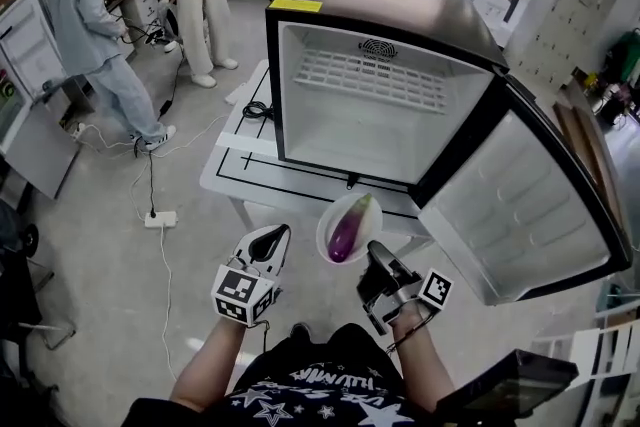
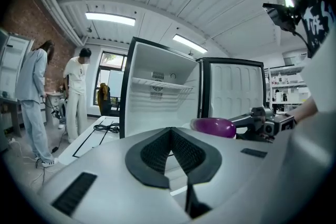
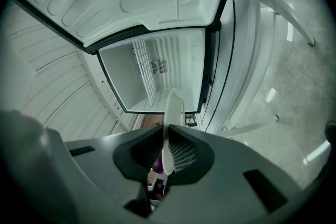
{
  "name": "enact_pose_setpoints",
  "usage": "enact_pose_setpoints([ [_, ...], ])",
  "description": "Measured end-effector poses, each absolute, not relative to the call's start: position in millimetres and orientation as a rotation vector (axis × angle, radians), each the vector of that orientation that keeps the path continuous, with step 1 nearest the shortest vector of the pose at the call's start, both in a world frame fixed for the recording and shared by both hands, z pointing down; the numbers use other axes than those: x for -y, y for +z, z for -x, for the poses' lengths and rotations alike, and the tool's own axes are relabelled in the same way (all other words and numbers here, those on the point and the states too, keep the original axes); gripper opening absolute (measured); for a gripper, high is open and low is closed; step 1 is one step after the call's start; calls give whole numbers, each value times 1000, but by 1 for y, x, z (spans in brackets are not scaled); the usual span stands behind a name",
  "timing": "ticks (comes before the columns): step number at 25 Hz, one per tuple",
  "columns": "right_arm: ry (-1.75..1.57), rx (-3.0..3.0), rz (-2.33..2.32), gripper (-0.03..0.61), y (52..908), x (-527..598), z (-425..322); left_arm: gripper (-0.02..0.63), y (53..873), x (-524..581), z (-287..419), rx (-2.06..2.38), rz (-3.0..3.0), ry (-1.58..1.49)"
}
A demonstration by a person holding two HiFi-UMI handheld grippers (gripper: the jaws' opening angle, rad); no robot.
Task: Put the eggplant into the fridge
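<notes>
Head view steeply down from above, both gripper views low and close, fridge (image 1: 380, 120) common to all.

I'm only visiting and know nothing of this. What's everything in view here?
fridge: one, black with white inside, door open, on the table
table: one, white, under the fridge
plate: one, white, before the fridge
eggplant: one, purple, on the plate
people: two, pale clothes, back left
power strip: one, white, floor at left
left gripper: one, shut and empty, left of the plate
right gripper: one, shut on the plate's rim
</notes>
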State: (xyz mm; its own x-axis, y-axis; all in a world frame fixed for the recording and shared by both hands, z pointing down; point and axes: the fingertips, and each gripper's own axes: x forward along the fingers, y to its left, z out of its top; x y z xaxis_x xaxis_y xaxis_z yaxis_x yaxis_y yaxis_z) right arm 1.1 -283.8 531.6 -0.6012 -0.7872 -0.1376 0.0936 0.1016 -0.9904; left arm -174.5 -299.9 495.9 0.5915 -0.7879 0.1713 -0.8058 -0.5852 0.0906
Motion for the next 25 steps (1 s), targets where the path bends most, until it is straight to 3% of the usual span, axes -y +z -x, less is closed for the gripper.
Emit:
enact_pose_setpoints([
  [25,-1663,-1703,648,25,538,401,35,8,501,403,197,1385,-2568,161],
])
